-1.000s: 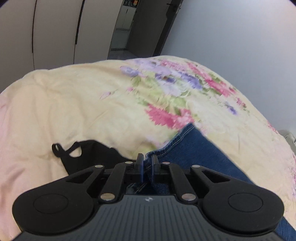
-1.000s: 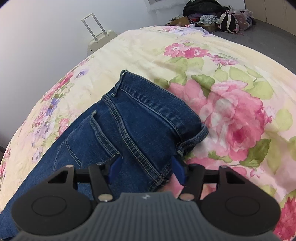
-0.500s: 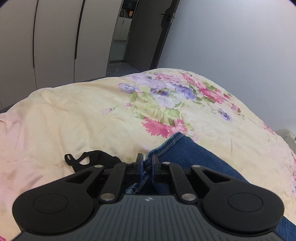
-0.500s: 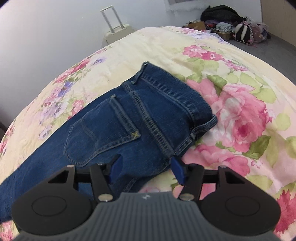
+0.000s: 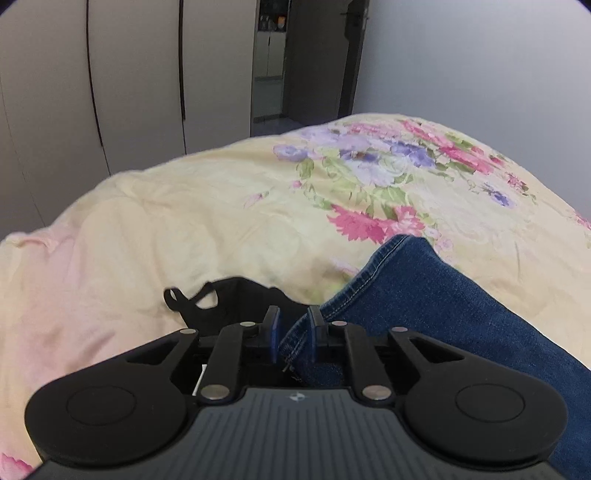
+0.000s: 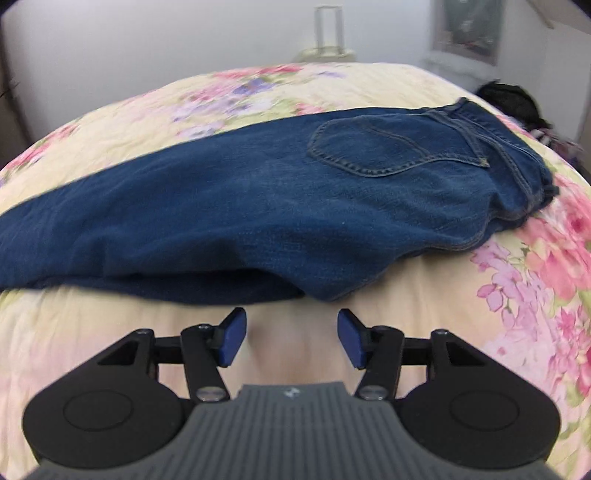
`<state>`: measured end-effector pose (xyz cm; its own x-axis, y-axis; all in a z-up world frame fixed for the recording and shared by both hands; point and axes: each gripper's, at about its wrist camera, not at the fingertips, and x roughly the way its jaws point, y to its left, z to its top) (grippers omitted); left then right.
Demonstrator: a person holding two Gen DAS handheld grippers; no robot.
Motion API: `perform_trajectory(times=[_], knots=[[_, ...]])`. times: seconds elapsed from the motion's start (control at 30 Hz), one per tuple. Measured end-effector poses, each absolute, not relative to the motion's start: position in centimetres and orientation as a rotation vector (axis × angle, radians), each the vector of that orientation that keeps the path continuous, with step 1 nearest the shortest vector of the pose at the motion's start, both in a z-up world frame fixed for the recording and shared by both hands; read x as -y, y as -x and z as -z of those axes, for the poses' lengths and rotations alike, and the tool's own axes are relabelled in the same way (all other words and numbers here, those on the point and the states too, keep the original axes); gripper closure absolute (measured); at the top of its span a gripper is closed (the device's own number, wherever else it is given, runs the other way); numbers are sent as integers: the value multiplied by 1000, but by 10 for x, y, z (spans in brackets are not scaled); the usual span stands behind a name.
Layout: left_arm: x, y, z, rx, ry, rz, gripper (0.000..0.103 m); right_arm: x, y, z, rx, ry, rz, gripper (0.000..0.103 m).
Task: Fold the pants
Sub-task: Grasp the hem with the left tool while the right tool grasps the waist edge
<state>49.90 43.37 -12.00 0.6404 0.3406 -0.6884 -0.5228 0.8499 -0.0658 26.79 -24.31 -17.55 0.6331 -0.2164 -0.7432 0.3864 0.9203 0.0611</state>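
Blue jeans point(image 6: 277, 206) lie folded lengthwise across the floral bedspread, back pocket up, waistband at the right, legs running left. My right gripper point(image 6: 291, 334) is open and empty, just in front of the near edge of the jeans, above bare bedspread. In the left wrist view the leg end of the jeans point(image 5: 424, 306) runs from the right into my left gripper point(image 5: 293, 332). Its jaws stand a little apart with the hem edge between them.
The bedspread point(image 5: 221, 221) covers the whole bed. A black strappy garment point(image 5: 221, 299) lies just beyond my left gripper. Wardrobe doors point(image 5: 110, 92) and a dark doorway stand behind. A suitcase handle point(image 6: 328, 29) and a dark bag point(image 6: 513, 101) are past the bed.
My right gripper pulled back off the jeans and swung left, now facing their long side. My left gripper's jaws have parted slightly around the hem.
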Motion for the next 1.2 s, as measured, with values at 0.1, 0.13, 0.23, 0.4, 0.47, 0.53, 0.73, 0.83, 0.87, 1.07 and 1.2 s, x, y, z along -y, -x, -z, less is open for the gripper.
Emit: perform_trajectory(times=[0.1,0.13,0.23,0.4,0.47,0.53,0.73,0.83,0.87,1.07,1.2], knots=[[-418,-485,100,-653,175,-417,80,251,-267,175,-738,-310,482,56],[-410,-484,97,-643,148,-381,80,252,-266,174,-719,-322,507,58],[-388,-493,104,-678,98,-306,80,256,-269,176,-683,-341,548,58],[-357,-515,145,-797,1,-299,89,260,-282,187,-665,-397,614,80],[-354,-520,161,-843,-34,-309,94,262,-282,184,-701,-379,583,91],[-355,-525,172,-868,-49,-322,95,262,-277,174,-734,-308,541,96],[-359,-533,181,-916,-94,-354,98,269,-276,155,-880,57,366,102],[-361,-537,181,-935,-116,-381,98,272,-273,170,-977,106,302,102],[-362,-538,181,-941,-117,-390,98,270,-271,173,-976,128,300,102],[-370,-533,170,-942,-117,-440,97,268,-260,176,-965,139,286,102],[-385,-522,148,-930,-87,-484,96,271,-253,170,-976,101,272,102]])
